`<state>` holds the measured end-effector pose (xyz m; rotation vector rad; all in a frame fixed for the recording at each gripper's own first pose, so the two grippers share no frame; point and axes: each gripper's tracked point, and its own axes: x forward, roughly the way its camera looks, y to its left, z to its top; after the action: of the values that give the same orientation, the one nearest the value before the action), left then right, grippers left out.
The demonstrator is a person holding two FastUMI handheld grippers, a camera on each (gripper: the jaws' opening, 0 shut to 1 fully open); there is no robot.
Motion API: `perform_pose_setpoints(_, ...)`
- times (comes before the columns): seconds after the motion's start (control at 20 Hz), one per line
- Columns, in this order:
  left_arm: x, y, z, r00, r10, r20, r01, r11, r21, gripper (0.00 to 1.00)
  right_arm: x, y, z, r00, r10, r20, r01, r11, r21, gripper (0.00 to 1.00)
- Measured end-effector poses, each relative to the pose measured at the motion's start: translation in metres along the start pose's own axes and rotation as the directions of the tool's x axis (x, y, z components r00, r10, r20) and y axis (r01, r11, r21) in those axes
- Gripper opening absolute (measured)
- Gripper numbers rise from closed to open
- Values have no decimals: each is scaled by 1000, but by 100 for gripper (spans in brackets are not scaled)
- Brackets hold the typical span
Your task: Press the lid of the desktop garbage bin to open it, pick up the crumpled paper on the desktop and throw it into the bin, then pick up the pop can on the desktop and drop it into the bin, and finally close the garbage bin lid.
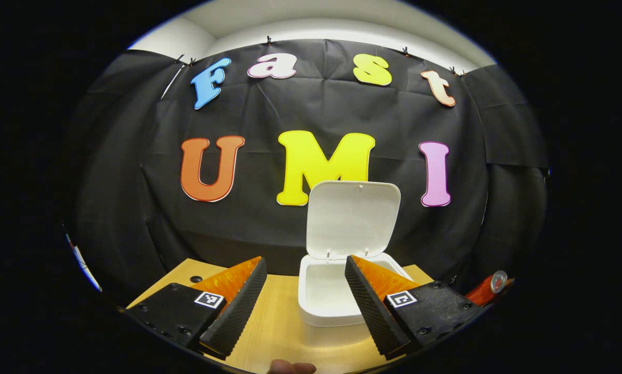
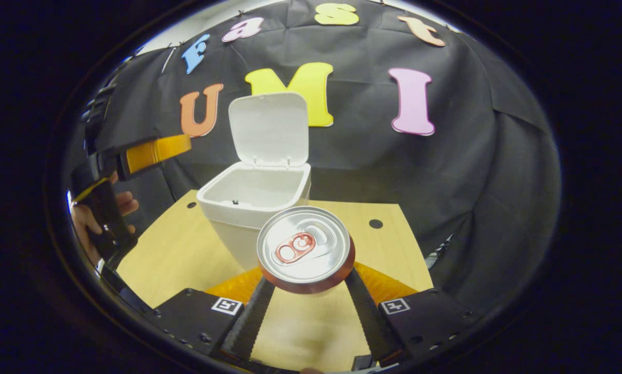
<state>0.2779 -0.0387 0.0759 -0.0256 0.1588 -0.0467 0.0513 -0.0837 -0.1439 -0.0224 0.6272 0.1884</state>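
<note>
Right tongs (image 2: 305,291) clamped on round metal-topped pop can (image 2: 305,249) at frame centre, left tongs (image 1: 305,306) apart, smooth white squarish bin (image 2: 254,202) lid (image 2: 268,129) upright, pale wooden desk (image 2: 176,249).

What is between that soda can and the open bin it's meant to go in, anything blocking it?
Nothing visible blocks it. The right gripper holds the pop can just in front of the garbage bin, whose lid stands upright at the back, leaving the mouth open. The left gripper hangs open, off to the side.

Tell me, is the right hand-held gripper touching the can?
Touching. The right gripper view shows the right hand-held gripper with both fingers pressed against the sides of the can, which is held up before the open bin.
</note>
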Motion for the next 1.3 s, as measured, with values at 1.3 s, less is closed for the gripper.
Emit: perform_pose_setpoints(1.3,-107,98,-14,965,260,-37,-261,965,-36,98,111,80,127,987,158,-29,-160,984,-82,81)
